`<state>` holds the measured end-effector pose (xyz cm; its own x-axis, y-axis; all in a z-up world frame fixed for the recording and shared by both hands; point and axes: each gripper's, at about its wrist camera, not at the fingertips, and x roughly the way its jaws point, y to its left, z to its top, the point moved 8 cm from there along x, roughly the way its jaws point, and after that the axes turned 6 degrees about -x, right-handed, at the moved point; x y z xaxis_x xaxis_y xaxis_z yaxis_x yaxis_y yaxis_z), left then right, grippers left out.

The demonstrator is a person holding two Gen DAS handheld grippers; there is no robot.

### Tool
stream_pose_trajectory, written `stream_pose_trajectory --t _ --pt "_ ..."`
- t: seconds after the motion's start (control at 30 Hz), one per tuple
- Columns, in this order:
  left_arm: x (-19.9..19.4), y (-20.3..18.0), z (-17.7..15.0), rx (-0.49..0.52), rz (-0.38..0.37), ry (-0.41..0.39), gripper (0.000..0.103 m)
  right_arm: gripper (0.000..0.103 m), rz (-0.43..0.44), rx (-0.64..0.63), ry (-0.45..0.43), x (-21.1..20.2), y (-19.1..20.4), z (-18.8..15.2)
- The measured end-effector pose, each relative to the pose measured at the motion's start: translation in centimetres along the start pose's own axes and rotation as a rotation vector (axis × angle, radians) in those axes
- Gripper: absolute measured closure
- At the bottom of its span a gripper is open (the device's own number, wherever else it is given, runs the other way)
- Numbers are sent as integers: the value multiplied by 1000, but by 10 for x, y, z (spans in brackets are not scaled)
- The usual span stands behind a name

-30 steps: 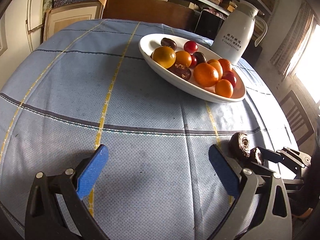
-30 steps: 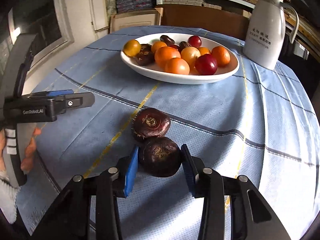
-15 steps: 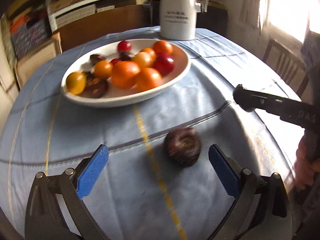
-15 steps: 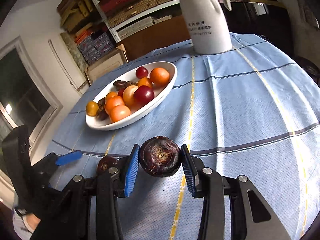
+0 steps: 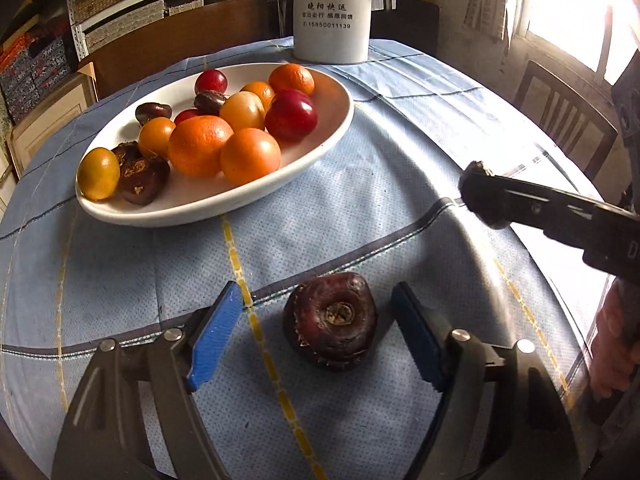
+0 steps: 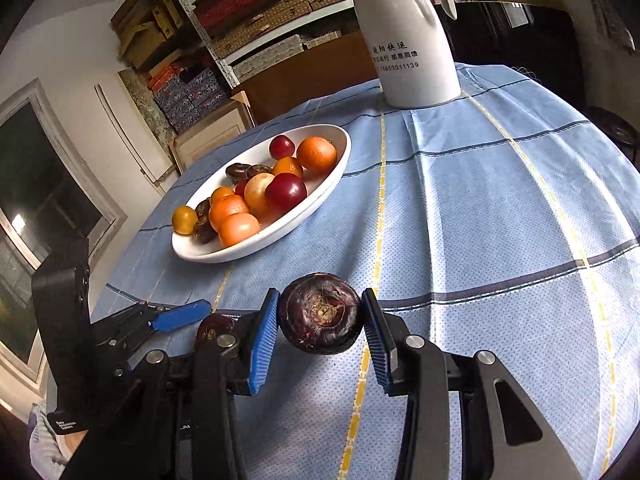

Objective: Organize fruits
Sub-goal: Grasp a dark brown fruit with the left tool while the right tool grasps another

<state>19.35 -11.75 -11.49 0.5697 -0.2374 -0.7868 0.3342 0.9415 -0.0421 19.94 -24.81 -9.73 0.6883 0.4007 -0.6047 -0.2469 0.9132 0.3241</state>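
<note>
A dark water chestnut [image 5: 330, 336] lies on the blue tablecloth between the open blue pads of my left gripper [image 5: 320, 342]; neither pad touches it. My right gripper [image 6: 320, 334] is shut on a second water chestnut [image 6: 320, 314] and holds it above the cloth; it enters the left wrist view from the right [image 5: 480, 196]. The white oval plate [image 5: 312, 152] holds oranges, red plums and more water chestnuts; it also shows in the right wrist view [image 6: 280, 236]. The table chestnut [image 6: 214, 330] and my left gripper [image 6: 180, 316] show at the lower left there.
A white thermos jug [image 5: 330, 12] stands behind the plate, also in the right wrist view [image 6: 412, 44]. A wooden chair [image 5: 560, 120] stands at the table's right edge. Shelves with boxes line the back wall.
My left gripper has moved forward around the chestnut on the table and its jaws have narrowed. My right gripper has lifted its chestnut off the cloth and swung to the right.
</note>
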Motion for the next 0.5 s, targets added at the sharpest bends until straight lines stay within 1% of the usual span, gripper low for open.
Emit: stream_pose_trajectory --t 0.03,0.1,0.17,0.3,0.4,0.5 --pt "-3 0 1 -1 -2 -12 53 61 0 1 3 1 0 0" --pt "-7 4 -2 -24 -22 -21 61 61 -1 5 9 3 -1 -1" --pt "-12 12 -5 -65 -52 -22 62 61 1 9 11 4 -1 -2" --pt "-24 31 -13 -139 -65 -38 62 61 4 10 14 5 -2 -3" --pt "-37 41 -19 -166 -62 -62 62 61 7 9 16 6 -1 -4" --pt "-46 49 -28 -187 -73 -62 62 61 15 -7 30 8 2 -7"
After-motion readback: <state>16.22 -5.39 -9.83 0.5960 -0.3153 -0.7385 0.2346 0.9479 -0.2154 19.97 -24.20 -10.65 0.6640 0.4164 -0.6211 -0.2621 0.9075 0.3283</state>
